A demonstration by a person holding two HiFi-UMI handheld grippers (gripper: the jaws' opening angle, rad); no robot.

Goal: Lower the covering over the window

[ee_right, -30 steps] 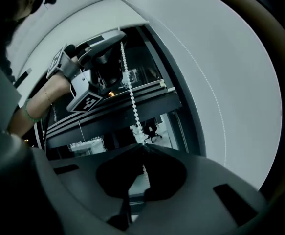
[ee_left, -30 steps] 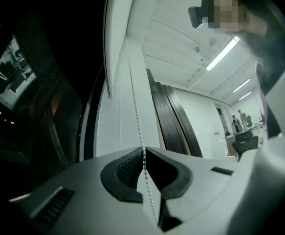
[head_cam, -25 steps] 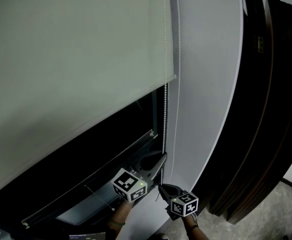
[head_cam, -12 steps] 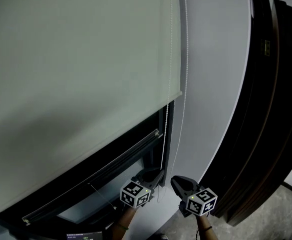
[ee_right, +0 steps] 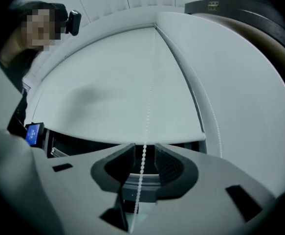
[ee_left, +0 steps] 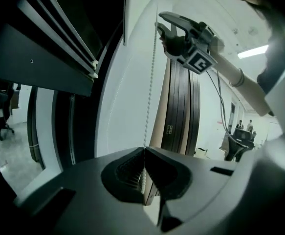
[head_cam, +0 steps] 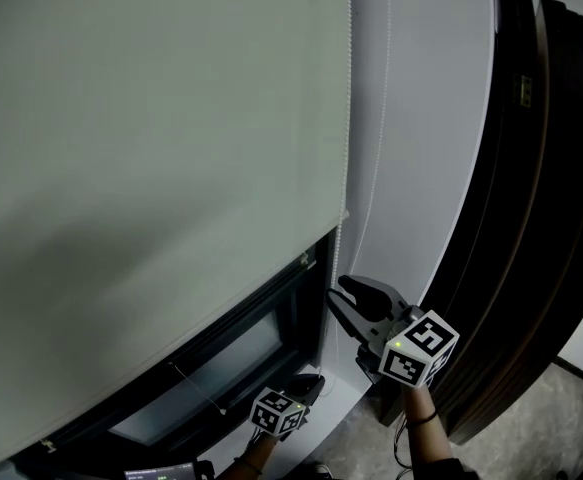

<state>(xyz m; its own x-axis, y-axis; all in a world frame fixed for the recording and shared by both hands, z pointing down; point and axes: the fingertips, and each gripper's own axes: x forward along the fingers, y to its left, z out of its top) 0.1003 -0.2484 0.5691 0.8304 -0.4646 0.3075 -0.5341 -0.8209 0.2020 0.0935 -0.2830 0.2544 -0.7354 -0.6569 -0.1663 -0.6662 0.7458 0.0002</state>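
The blind (head_cam: 161, 168) was seen drawn most of the way down the window (head_cam: 221, 368), with only a dark strip of glass left uncovered beneath its bottom edge. The bead chain (head_cam: 348, 148) hung along the blind's right edge, against the white wall (head_cam: 431, 118).

The left gripper (ee_left: 144, 150) was held low, near the sill, with its jaws pressed together on the chain, which was drawn taut above it. That grip was judged to be there so that the strand could be hauled downward and the roller turned.

The right gripper (ee_right: 143, 148) was held higher up, beside the blind's bottom corner, its jaws having just been opened. The chain was seen running between them, untouched by either pad. This placement was judged to be a preparation for a fresh grip above the left one, so that the pulling could be taken over hand under hand.

The task was judged nearly, but not fully, done.
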